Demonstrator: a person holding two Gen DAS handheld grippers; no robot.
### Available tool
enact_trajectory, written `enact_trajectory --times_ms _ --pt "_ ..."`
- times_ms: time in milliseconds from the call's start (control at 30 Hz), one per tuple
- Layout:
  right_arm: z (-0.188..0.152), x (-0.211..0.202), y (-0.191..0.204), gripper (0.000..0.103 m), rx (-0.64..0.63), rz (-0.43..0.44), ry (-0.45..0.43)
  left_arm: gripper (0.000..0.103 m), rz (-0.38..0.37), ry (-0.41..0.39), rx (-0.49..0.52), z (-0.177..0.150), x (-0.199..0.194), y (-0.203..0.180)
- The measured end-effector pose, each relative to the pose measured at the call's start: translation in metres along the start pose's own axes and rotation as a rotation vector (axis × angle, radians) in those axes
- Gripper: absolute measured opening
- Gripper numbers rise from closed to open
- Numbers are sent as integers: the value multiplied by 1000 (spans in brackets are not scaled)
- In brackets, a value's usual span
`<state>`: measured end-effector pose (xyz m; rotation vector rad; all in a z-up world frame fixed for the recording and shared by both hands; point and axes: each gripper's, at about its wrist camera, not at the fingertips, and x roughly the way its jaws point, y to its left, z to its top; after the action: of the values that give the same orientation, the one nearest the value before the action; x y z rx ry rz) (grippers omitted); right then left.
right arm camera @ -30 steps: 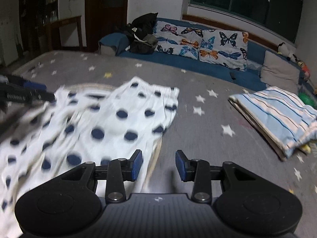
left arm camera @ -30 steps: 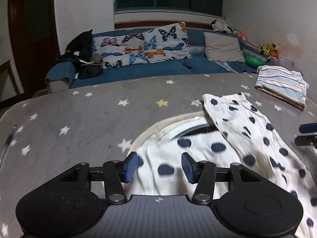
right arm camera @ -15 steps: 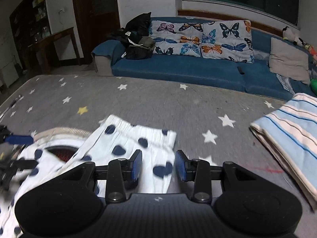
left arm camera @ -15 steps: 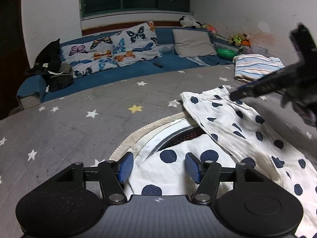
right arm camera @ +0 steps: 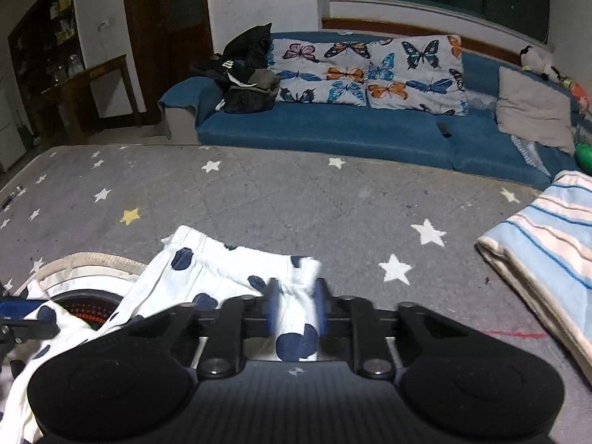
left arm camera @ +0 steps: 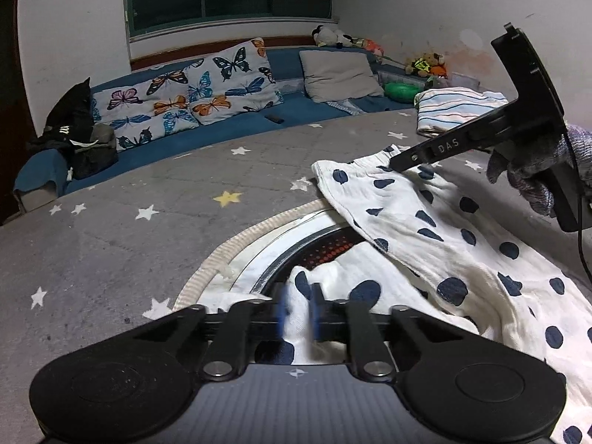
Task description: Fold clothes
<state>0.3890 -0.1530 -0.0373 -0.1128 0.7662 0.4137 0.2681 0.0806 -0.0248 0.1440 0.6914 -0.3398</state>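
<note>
The left gripper point(left arm camera: 297, 310) is clamped on a bunched edge of the white polka-dot garment point(left arm camera: 436, 229), cloth pinched between its blue pads at the near end of the piece. The right gripper point(right arm camera: 296, 305) is likewise clamped on the same garment point(right arm camera: 229, 277), at a corner of the gathered waistband at the far end. In the left wrist view the right gripper point(left arm camera: 397, 164) shows up and to the right, its tip on the waistband, borne by a gloved hand point(left arm camera: 532, 170).

So the garment's long axis runs between the two grippers, from the left one's hold near the camera, up and rightward, to the right one's hold. It lies spread on the grey star-printed bed point(left arm camera: 111, 244), partly draped over a round, cream-rimmed object point(left arm camera: 236, 244) with a dark, red-dotted centre. Neither hand is nearer; each already has its end. I judge the coming move depends on lifting both ends together and drawing the cloth taut along that line, clear of the round object. A folded striped cloth point(right arm camera: 547, 244) lies well apart to the right.
</note>
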Motion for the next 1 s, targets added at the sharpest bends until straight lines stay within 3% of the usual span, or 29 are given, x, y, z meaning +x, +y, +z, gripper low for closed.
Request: enact_trajectory --times_ms 233,333,467,633,800,900,1000 --pt "3 -29 -10 6 -32 -126 -40 5 52 -83 -45 3 -31 -4" --pt "-2 -43 -17 6 -60 -195 -28 5 54 -148 -7 2 -57 -15" --pt "-14 -51 -25 8 -80 -253 19 5 -14 -201 140 -11 -98 -49" --pt "-26 -63 -30 14 -76 -252 41 10 -173 -162 287 -41 -131 -91" --pt "-27 -85 -24 20 -62 -245 2 11 -280 -74 318 -62 -139 -107" --pt "-29 -102 -11 23 -83 -182 -25 15 -325 -77 277 -60 -144 -99" --pt "-34 -116 5 25 -104 -96 -30 39 -366 -100 217 -52 -151 -90"
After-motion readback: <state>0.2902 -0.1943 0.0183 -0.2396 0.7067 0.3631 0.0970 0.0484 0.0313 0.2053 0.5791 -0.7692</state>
